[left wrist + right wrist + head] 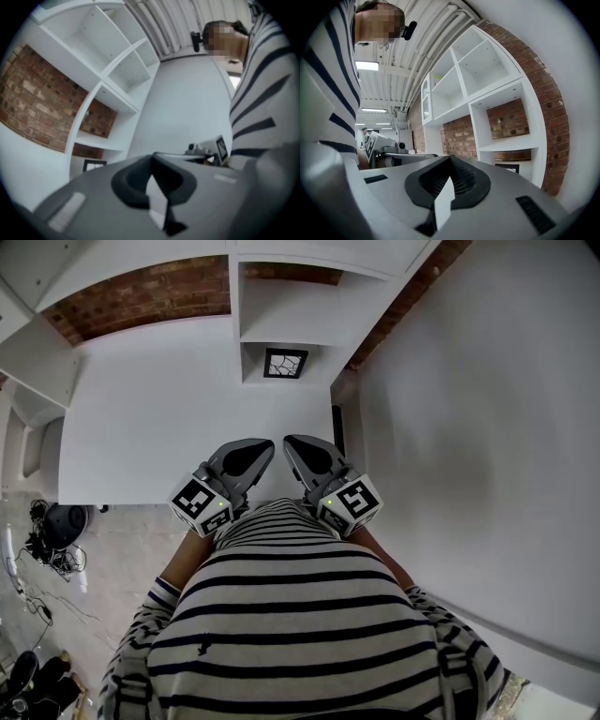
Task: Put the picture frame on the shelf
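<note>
The picture frame point(285, 363) has a black border and a white cracked pattern. It stands in the lowest cubby of the white shelf unit point(281, 310), at the far side of the white table point(159, 418). It also shows small in the left gripper view point(93, 165) and the right gripper view point(507, 167). My left gripper point(265, 448) and right gripper point(292, 442) hover side by side over the table's near edge, close to the person's striped shirt. Both are shut and hold nothing. Their jaws point(152, 159) point(451, 159) point toward the shelf, well short of the frame.
A white wall point(469, 409) runs along the right. Brick shows behind the shelf's open compartments point(508, 117). The floor at the left holds a round dark device and cables point(52, 531). Each gripper view catches the other gripper's marker cube point(220, 149) point(375, 143).
</note>
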The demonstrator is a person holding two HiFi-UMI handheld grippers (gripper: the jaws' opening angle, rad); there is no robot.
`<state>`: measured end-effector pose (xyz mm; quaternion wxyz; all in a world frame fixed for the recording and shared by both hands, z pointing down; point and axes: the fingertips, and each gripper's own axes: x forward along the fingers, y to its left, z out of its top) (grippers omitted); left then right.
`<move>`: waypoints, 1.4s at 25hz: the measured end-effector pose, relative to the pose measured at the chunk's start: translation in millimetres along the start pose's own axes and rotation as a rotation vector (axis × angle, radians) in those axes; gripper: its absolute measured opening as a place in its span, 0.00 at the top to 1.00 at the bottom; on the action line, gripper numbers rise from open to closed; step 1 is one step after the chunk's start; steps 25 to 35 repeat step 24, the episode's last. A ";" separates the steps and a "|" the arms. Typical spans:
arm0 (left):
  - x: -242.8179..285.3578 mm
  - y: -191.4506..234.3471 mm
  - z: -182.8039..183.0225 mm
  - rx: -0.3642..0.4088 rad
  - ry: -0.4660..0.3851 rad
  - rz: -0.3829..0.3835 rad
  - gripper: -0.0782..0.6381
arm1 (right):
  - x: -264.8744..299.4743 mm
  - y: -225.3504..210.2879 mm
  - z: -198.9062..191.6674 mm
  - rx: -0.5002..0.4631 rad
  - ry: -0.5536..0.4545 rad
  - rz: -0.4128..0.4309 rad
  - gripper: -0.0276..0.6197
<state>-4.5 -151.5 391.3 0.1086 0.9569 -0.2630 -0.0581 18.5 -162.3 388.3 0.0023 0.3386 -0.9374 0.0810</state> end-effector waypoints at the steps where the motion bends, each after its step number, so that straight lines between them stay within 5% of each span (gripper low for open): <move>1: -0.3 0.8 0.4 -0.008 -0.002 0.004 0.88 | 0.3 -0.7 -0.6 -0.002 0.002 -0.004 0.95; 35: -8.8 5.2 0.4 -0.052 -0.030 0.051 0.88 | -4.3 8.0 2.5 0.002 0.012 -0.010 0.95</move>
